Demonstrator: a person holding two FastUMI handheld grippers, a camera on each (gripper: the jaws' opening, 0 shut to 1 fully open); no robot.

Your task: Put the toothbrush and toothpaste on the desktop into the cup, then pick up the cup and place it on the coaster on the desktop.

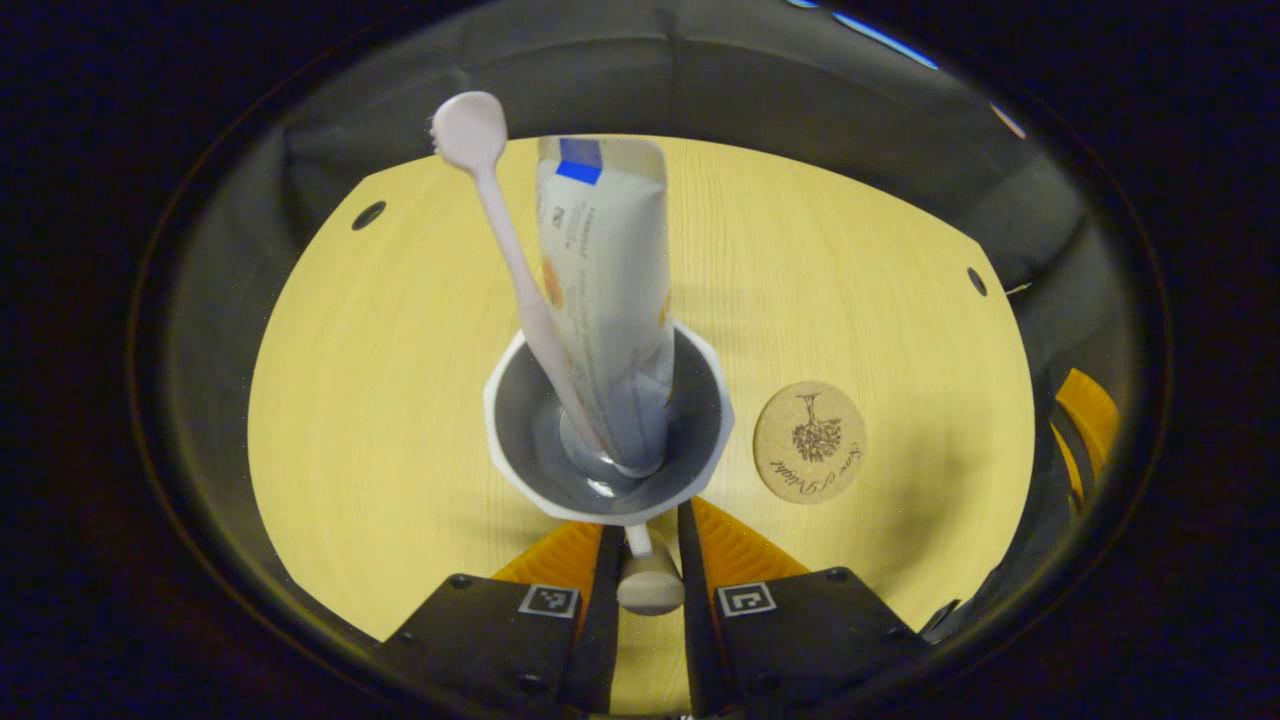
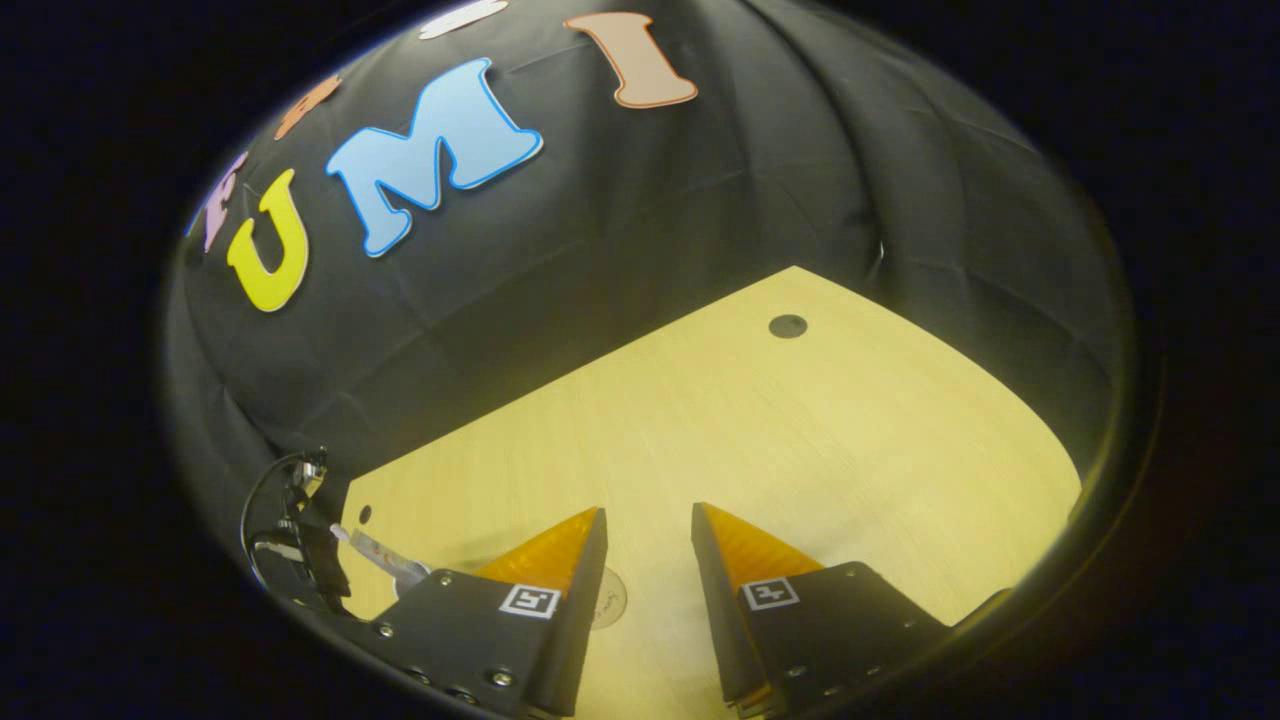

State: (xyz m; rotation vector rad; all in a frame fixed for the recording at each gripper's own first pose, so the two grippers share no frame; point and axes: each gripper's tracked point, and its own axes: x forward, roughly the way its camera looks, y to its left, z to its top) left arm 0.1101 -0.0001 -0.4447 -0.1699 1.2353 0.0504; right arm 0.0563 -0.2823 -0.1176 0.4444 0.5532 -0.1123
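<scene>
The toothbrush (image 1: 505,250) and toothpaste (image 1: 605,290) already stand leaning in the cup (image 1: 608,425), so the step in hand is carrying the cup to the coaster (image 1: 810,441), which lies on the worktop (image 1: 380,400) just beside the cup. The left gripper (image 1: 648,560) is clamped on the cup's handle (image 1: 648,580), both fingers pressing it. Lift straight and keep the cup level, since the tall load could tip it; set it centred on the coaster. The right gripper (image 2: 645,540) hangs with fingers apart, holding nothing.
</scene>
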